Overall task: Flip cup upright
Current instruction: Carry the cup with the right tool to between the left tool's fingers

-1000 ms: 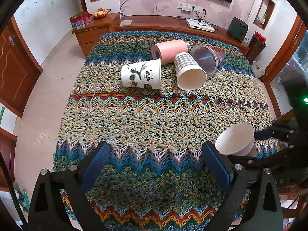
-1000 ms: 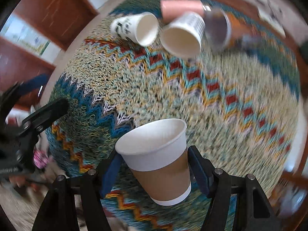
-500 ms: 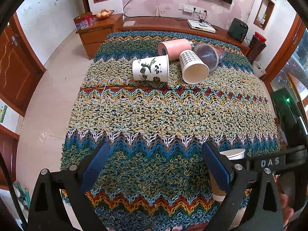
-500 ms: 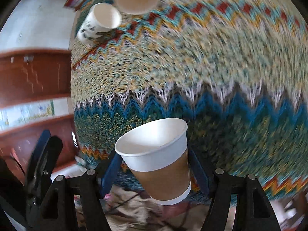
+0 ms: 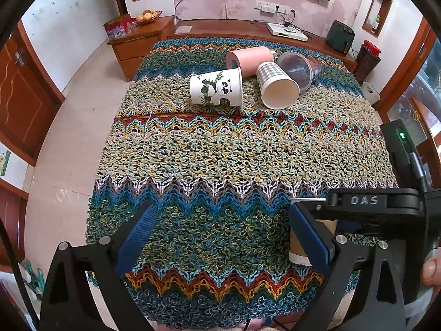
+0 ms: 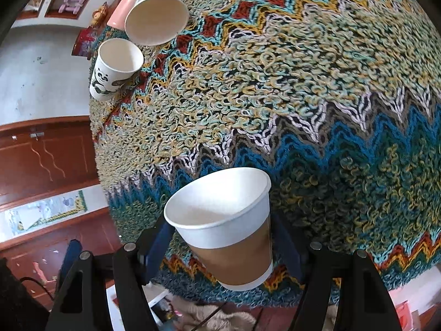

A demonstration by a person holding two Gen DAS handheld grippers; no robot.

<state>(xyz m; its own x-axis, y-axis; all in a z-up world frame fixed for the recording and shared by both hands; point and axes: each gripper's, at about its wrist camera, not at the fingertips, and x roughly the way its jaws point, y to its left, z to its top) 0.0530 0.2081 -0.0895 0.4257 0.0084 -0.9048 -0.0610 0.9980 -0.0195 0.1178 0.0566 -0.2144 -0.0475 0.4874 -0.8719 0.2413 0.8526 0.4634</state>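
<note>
One shaggy zigzag blanket (image 5: 220,151) covers the table, with four cups lying tipped over together at its far end, the panda cup (image 5: 216,91) nearest. Near the front edge, the right gripper (image 6: 223,237) clamps the brown-sleeved paper cup (image 6: 226,226), mouth up, seemingly just above the blanket. Empty, the left gripper (image 5: 220,237) hangs spread wide beside it.

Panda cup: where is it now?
Left wrist view, far centre: the panda cup lies on its side on the knitted blanket, left of the checked cup.
</note>
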